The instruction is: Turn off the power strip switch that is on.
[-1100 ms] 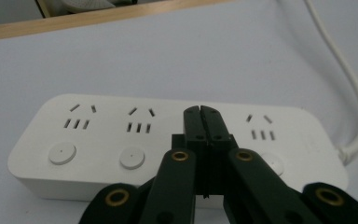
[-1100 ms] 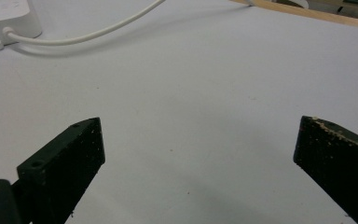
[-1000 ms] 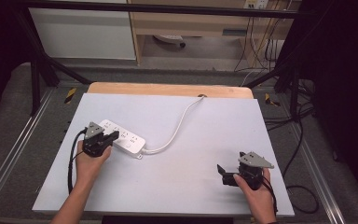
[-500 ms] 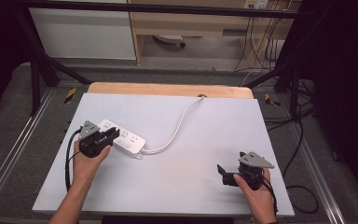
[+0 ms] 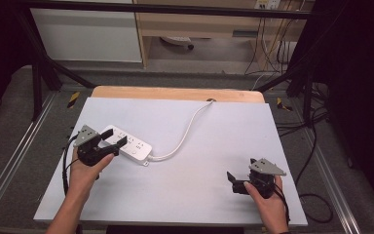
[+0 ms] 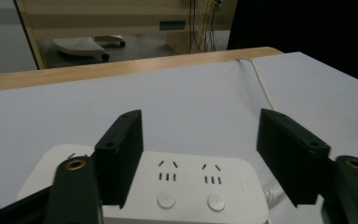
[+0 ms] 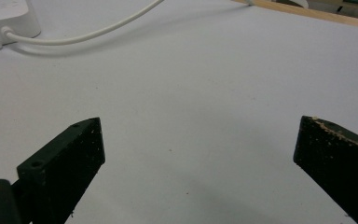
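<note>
White power strip (image 6: pixel 168 186) sockets under just-spreading left gripper (image 6: pixel 200 154) fingers, seemingly untouched; right gripper (image 7: pixel 196 163) spread.

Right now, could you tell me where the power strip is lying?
In the high view the power strip lies on the left part of the table, directly under the open left gripper, its cord running to the far edge.

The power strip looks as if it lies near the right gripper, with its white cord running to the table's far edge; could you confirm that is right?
Not quite: the power strip lies by the left gripper, not the right gripper, as the high view shows. Its white cord does run to the table's far edge.
</note>
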`<action>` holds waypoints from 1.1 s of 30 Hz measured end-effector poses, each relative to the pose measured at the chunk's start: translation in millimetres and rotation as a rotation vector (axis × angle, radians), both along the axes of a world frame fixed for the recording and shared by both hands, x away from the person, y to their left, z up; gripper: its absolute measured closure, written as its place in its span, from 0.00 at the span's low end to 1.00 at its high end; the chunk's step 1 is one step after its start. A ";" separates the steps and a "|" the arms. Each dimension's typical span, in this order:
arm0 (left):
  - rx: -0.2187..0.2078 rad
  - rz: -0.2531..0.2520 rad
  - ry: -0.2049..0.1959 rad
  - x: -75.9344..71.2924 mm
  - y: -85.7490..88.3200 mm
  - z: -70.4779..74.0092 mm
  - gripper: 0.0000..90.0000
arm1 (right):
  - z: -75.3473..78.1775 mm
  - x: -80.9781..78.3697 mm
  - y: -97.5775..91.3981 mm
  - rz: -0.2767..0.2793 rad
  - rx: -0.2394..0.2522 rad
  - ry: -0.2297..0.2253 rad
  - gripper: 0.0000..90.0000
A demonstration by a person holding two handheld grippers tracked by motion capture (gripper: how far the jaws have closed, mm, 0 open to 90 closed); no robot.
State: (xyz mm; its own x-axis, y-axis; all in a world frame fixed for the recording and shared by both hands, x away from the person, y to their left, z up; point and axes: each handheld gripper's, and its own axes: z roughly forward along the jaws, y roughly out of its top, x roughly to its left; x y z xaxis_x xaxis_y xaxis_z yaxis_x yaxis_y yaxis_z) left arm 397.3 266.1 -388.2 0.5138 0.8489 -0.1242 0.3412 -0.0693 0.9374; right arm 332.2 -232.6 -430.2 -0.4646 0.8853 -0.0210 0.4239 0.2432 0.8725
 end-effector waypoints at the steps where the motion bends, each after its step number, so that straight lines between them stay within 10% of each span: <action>1: -0.006 -0.002 0.005 -1.1 0.8 1.5 0.31 | 0.0 0.0 -0.1 0.000 0.000 0.000 0.03; 11: -0.012 0.015 0.029 -12.5 4.6 8.5 0.06 | 0.0 0.6 -1.2 -0.004 -0.001 -0.003 0.03; 33: 0.007 0.017 0.013 -44.4 16.7 6.8 0.06 | 3.7 -0.6 -4.6 -0.009 0.009 -0.020 0.03</action>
